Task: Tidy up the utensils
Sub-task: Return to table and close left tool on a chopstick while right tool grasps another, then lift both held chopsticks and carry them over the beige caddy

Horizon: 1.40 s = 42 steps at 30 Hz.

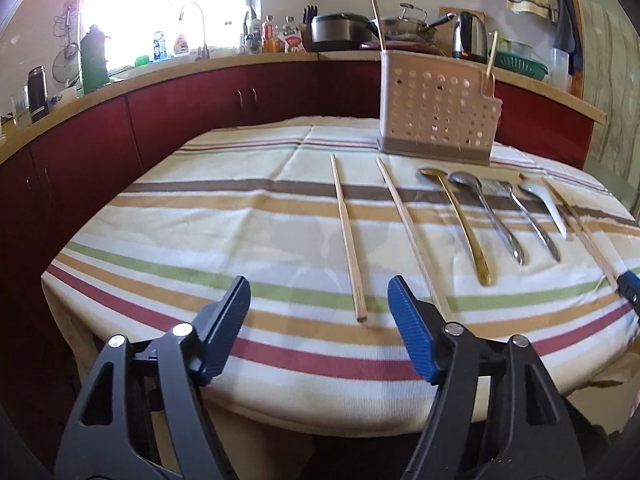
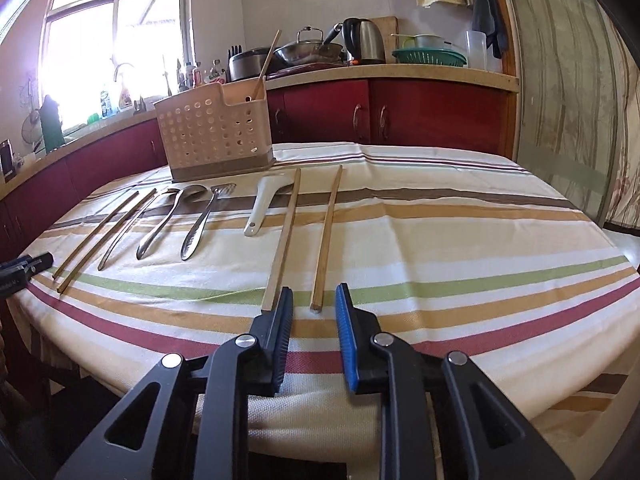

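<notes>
Wooden chopstick (image 2: pixel 326 236), light, stiff and likely slippery, is lying before the right gripper (image 2: pixel 314 336), whose half-open, empty jaws are lining up with its near end; left gripper (image 1: pixel 318 328) is gaping, idle.

Striped tablecloth (image 1: pixel 240 216) (cream, brown, green, red), gold spoon (image 1: pixel 460 220), beige holed caddy (image 1: pixel 436 120), blue-padded fingers (image 1: pixel 412 328).

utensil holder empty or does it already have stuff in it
Not empty: the utensil holder stands upright on the tablecloth with a chopstick sticking out the top. The left wrist view shows two sticks in it.
</notes>
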### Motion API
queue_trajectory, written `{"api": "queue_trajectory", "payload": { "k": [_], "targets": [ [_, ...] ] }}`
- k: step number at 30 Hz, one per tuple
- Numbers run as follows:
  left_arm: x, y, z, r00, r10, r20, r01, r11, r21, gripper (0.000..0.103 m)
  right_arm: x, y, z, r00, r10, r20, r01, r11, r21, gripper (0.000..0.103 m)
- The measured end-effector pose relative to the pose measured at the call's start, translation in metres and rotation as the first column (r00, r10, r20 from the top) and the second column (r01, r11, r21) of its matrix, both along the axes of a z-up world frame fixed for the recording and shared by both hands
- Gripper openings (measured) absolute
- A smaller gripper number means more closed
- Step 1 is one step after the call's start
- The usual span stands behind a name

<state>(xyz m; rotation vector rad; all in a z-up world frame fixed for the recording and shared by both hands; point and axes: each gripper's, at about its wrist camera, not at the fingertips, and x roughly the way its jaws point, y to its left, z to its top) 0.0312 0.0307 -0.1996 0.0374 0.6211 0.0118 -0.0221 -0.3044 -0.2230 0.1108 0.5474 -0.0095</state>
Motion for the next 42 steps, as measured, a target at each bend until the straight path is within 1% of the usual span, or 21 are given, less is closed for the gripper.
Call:
{"api": "queue_trajectory", "payload": {
  "k": [1,2,5,8,9,12,14,15,16,17,19,24,30,38,42],
  "targets": [
    [0.000,-0.001,-0.002,1.000,-0.003,-0.005,0.003,1.000,0.003,0.066,0.000,0.000,0.000,1.000,0.000,0.001,0.000,1.000,-0.001,0.022],
    [0.001,-0.001,-0.004,1.000,-0.007,-0.011,0.007,1.000,0.005,0.062,0.000,0.000,0.000,1.000,0.000,0.002,0.000,1.000,0.000,0.022],
    [0.003,-0.002,-0.011,1.000,-0.013,-0.029,0.012,1.000,-0.004,0.057,0.000,0.000,0.000,1.000,-0.002,0.003,0.002,1.000,-0.002,0.020],
    [0.004,-0.006,-0.011,0.999,-0.037,-0.023,0.037,0.999,-0.007,0.044,-0.001,-0.001,0.000,1.000,-0.004,0.007,0.004,1.000,0.000,0.018],
    [0.004,-0.007,-0.010,0.999,-0.050,-0.023,0.049,0.999,-0.010,0.035,0.000,-0.001,0.000,1.000,-0.002,0.007,0.002,1.000,0.002,0.017],
    [0.004,-0.010,-0.010,0.997,-0.077,-0.021,0.077,0.997,-0.017,0.026,0.000,0.000,0.000,1.000,0.002,0.008,-0.003,1.000,0.005,0.014],
    [0.004,-0.009,-0.010,0.997,-0.078,-0.021,0.077,0.997,-0.027,0.025,0.000,0.000,0.000,1.000,0.007,0.007,-0.007,1.000,0.009,0.011],
    [0.004,-0.010,-0.010,0.997,-0.079,-0.021,0.078,0.997,-0.028,0.022,0.000,0.000,0.001,1.000,0.010,0.006,-0.010,1.000,0.012,0.010],
    [0.004,-0.009,-0.010,0.996,-0.083,-0.020,0.083,0.996,-0.031,0.018,0.001,0.000,0.001,1.000,0.012,0.006,-0.012,1.000,0.013,0.009],
    [0.004,-0.009,-0.010,0.996,-0.087,-0.019,0.087,0.996,-0.034,0.016,0.001,0.000,0.001,1.000,0.013,0.005,-0.013,1.000,0.014,0.008],
    [0.003,-0.012,-0.011,0.995,-0.098,-0.020,0.098,0.995,-0.028,0.007,0.001,0.001,0.001,1.000,0.017,0.005,-0.017,1.000,0.015,0.006],
    [0.003,-0.011,-0.010,0.994,-0.106,-0.022,0.106,0.994,-0.041,0.006,0.001,-0.002,0.002,1.000,0.008,0.003,-0.008,1.000,0.020,0.006],
    [0.001,-0.005,-0.005,0.995,-0.098,-0.035,0.096,0.993,-0.062,0.006,-0.003,-0.004,0.012,1.000,-0.006,0.029,0.006,1.000,0.014,0.006],
    [-0.005,0.001,0.019,0.996,-0.092,0.011,0.093,0.993,-0.071,0.006,-0.013,-0.004,0.043,0.993,-0.015,0.115,0.017,1.000,-0.019,0.006],
    [-0.008,0.004,0.036,0.995,-0.092,0.038,0.095,0.992,-0.086,0.006,-0.016,-0.005,0.060,0.988,-0.024,0.154,0.028,0.999,-0.027,0.006]
  ]
}}
